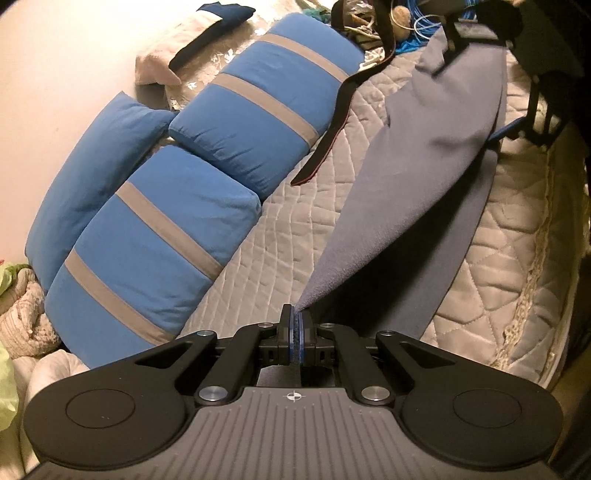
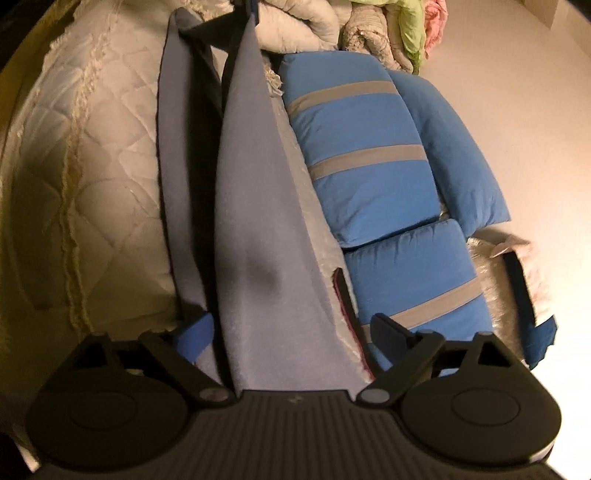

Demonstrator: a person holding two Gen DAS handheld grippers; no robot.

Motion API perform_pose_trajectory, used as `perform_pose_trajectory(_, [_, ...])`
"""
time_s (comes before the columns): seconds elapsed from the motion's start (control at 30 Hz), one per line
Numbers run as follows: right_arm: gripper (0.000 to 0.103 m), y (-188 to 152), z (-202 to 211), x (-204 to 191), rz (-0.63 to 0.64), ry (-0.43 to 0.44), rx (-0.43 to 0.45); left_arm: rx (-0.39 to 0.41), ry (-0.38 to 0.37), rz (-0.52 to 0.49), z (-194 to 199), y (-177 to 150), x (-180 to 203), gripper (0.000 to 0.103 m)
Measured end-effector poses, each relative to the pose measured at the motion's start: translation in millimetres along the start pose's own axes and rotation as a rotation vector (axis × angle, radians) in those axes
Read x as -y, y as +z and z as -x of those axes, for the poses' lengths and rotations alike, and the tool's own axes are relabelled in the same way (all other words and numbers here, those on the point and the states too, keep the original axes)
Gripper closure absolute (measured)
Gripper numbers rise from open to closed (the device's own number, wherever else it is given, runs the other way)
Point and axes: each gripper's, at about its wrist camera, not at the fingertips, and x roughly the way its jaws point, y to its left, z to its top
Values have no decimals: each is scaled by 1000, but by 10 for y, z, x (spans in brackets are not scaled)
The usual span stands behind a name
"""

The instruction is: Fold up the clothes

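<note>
A grey-blue garment [image 1: 424, 155] hangs stretched in a long fold above the quilted bed [image 1: 280, 229]. My left gripper [image 1: 296, 321] is shut on its near corner, the cloth pinched between the blue pads. At the far end my right gripper [image 1: 491, 81] straddles the cloth. In the right wrist view the garment [image 2: 255, 221] runs between the wide-apart fingers of my right gripper [image 2: 291, 332], whose pads stand clear of it on both sides. My left gripper [image 2: 248, 13] shows at the top edge, gripping the other end.
Blue pillows with grey stripes [image 1: 155, 236] lie along the wall side of the bed. A dark strap [image 1: 332, 122] lies across the quilt. Piled bedding and clothes [image 2: 373, 33] sit at one end, cables and clutter [image 1: 391, 26] at the other.
</note>
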Motion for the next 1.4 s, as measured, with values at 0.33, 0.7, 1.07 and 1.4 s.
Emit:
perform_pose_trajectory(0.33, [99,-42,60,-135,113,146,-7,-84,-58,-129,-121,-121,346,100])
perform_pose_trajectory(0.7, [82,-72,31,-197,119,179,-31,-196,-104,-178,-317,-213,519,95])
perform_pose_trajectory(1.07, [9,-191,30,244,-228,136,6,-247,-80,289,-95,-581,-550,51])
perform_pose_trajectory(1.4, [2,-245,159,316,-421,84,112,-414,-69,1014,-532,-1419,-1348,52])
